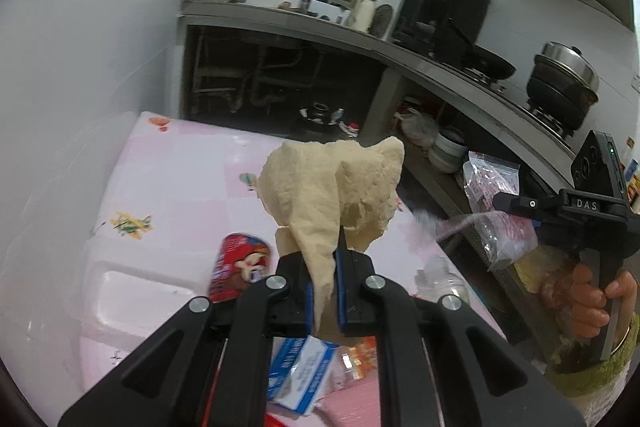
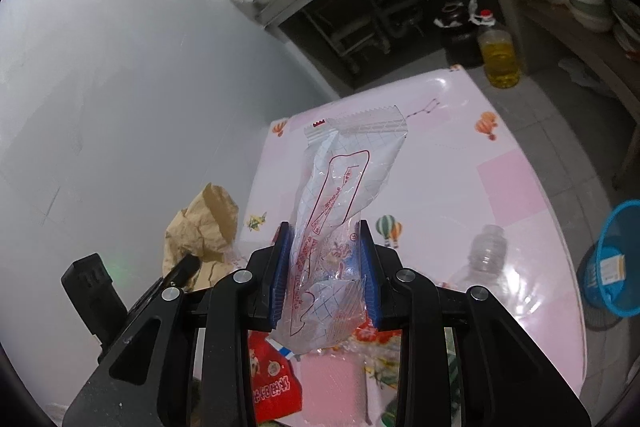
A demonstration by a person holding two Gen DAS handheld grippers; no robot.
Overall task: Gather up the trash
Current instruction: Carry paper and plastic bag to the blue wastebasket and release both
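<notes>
— Kitchen's cramped; that pink table is littered with wrappers and an empty bottle.

— Both tongs are loaded, though. The left gripper is clamped narrow on a crumpled tan paper, held up above the tabletop.

— And the right gripper pinches a clear plastic wrapper, also lifted.

— So picking's done for these two, I'd say. Next they need carrying to the blue basket on the floor off the table's right edge, then letting go over it.

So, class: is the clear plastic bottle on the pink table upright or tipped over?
Tipped over. The clear plastic bottle lies on its side on the pink table, its open neck pointing away from the camera.
</notes>
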